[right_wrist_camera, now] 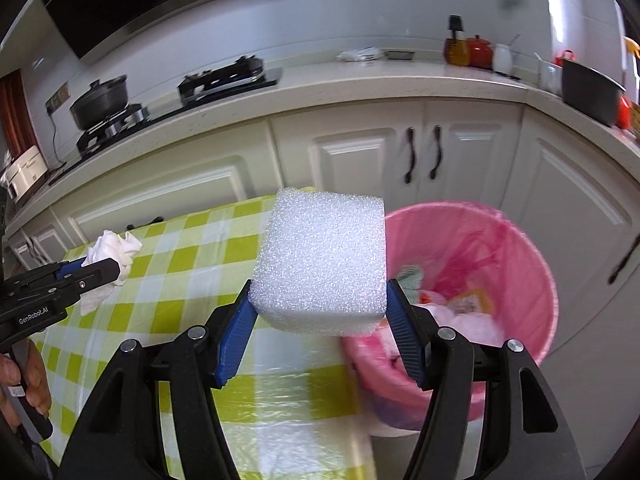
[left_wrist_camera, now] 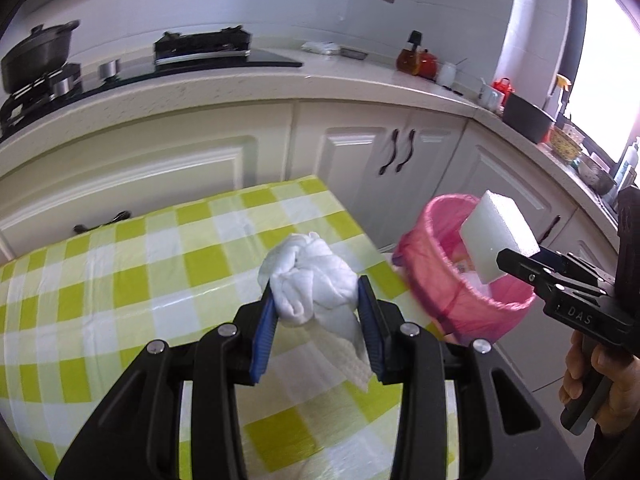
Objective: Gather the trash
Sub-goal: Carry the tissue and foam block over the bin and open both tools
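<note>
Surroundings: a white counter (left_wrist_camera: 248, 80) runs across the upper part of both views, with cream cabinet doors (right_wrist_camera: 352, 156) below it. A black lidded pot (left_wrist_camera: 38, 56) sits on a burner at the upper left of the left wrist view; a red kettle (left_wrist_camera: 426, 62) and an amber bottle (right_wrist_camera: 456, 50) stand further right along the counter.
Table: covered in a green and white checked cloth (left_wrist_camera: 132, 264), filling the lower left of both views.
In the way: in the right wrist view the foam block (right_wrist_camera: 324, 268) fills the centre and hides part of the bin's near left rim. In the left wrist view the table's right edge overlaps the bin's left side.
Bin: a pink bin (right_wrist_camera: 532, 280) lined with a pink bag stands on the floor just beside the table's right edge, centre right in both views.
Bin contents: pale crumpled wrappers and a small orange-printed packet (right_wrist_camera: 470, 300); the rest is too blurred to name.
Left gripper (left_wrist_camera: 316, 300): clamped on a crumpled white tissue (left_wrist_camera: 308, 276), held above the cloth, a loose end hanging down.
Right gripper (right_wrist_camera: 318, 304): blue pads pressed on both sides of the white foam block, which the left wrist view shows held over the bin's opening (left_wrist_camera: 498, 236).
</note>
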A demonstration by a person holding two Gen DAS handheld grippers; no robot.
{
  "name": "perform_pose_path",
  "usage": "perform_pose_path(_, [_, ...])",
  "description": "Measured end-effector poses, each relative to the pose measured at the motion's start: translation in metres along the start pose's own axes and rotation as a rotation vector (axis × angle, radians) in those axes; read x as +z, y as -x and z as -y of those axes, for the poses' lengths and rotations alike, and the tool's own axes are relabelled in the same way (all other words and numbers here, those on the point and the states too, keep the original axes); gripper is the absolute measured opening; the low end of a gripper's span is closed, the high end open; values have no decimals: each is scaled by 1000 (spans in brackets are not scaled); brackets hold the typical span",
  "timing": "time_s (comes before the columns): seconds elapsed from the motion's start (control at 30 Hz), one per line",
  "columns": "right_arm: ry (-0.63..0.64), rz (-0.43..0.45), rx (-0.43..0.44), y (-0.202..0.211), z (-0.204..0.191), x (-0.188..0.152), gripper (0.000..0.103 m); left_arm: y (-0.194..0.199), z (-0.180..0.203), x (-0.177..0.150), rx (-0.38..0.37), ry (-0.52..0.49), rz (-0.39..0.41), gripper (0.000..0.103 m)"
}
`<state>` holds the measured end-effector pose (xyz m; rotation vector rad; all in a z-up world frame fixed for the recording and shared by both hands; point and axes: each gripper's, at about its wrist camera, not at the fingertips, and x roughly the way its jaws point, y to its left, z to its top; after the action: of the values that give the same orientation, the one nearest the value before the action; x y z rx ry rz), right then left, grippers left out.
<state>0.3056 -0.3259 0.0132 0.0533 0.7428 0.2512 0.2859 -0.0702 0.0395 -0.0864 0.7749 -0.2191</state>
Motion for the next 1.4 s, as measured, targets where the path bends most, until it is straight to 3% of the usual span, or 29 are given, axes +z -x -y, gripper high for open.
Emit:
perform_pose_path(0.43, [-76,28,-78,17,91,9,61,-39,105,48,-119,-116,5,38])
perform_pose_path(0.73, [-119,17,-108,5,141,20,61,-77,163,79,-198,-172,-23,38])
perform_pose_path(1.0, [-122,14,-113,-6,158,28,61,-104,191,100,-255,-157,-52,39])
perform_pose_path(1.4, [-116,20,-110,-14,167,41,61,-125,198,113,-278,-114,-81,40])
